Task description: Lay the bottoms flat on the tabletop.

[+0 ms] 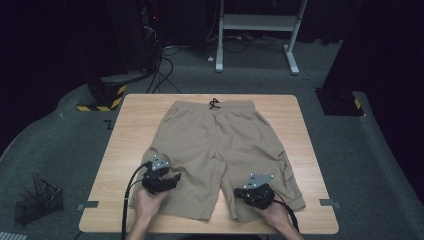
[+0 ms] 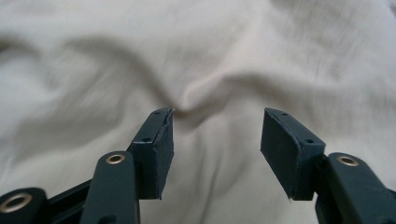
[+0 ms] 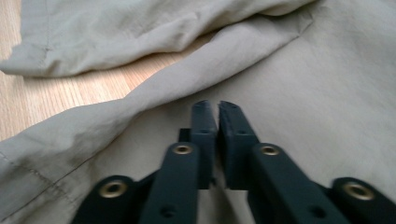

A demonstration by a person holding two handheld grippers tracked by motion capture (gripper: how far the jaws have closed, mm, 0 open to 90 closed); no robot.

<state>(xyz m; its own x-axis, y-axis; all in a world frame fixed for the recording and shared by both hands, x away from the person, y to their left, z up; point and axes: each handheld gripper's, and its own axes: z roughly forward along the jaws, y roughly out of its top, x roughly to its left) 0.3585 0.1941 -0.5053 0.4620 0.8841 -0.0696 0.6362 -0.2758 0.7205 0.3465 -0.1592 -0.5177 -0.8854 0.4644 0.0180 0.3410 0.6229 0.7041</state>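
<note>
- Wood-topped table (image 1: 300, 125) sits before us on grey carpet, with the room beyond it dark
- Past the far edge we see a white desk frame (image 1: 257, 22), a tangle of black cables (image 1: 165, 75) on the floor, and a black base with yellow-and-black hazard stripes (image 1: 102, 95) at the far left
- On the floor to our near left stands a small black wire basket (image 1: 37, 202)
- Our khaki shorts (image 1: 220, 145) lie flat across the middle of the table, waistband and black drawstring (image 1: 214, 104) at the far side, both legs pointing back at us
- Our left gripper (image 1: 172, 179) rests over the left leg; in the left gripper view its jaws stand well apart over a raised wrinkle of cloth, the pads (image 2: 156, 149) gripping nothing
- Our right gripper (image 1: 255, 196) sits on the right leg near the inner hem; in the right gripper view its jaws are nearly together with a thin gap, and we cannot tell whether any fabric is pinched between them
- Nothing lies between either gripper and the cloth
</note>
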